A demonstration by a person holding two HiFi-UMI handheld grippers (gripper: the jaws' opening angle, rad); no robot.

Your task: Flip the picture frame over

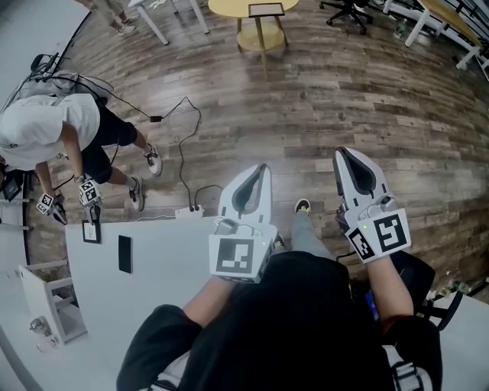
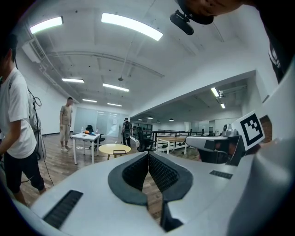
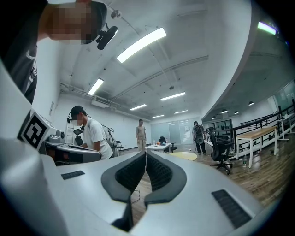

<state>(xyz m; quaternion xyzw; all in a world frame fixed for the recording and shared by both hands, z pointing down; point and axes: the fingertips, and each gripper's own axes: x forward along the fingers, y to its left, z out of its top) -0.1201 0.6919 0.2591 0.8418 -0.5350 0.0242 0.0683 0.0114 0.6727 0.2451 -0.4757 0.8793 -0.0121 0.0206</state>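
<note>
Carrying the left tongs [image 1: 262,172] and the right tongs [image 1: 341,155] out in front, pointing roughly level over the wood floor [image 1: 321,99], both clenched tight with nothing between them. Spotting the picture frame [image 1: 266,9] far off, sitting on the round yellow table [image 1: 225,8] across the room, well apart from either tongs (showing in the left gripper view too, small and dark-rimmed on that same tabletop). Judging the step in hand as the approach, with the flip itself not yet begun. Doing it well probably meaning getting squarely in front of the table before reaching, steering around the cable [image 1: 181,172] and power strip [image 1: 189,211] lying on the floor, and giving room to the other person [image 1: 46,126] working beside the white surface [image 1: 160,260] on the left. Releasing both tongs ahead of arrival, not at the last moment. Likely pinching one edge of the frame with one tongs and steadying the opposite edge with the other, then turning it slowly to avoid sliding it off the small tabletop. Not being able to tell from here which face is up, so checking that on arrival.
</note>
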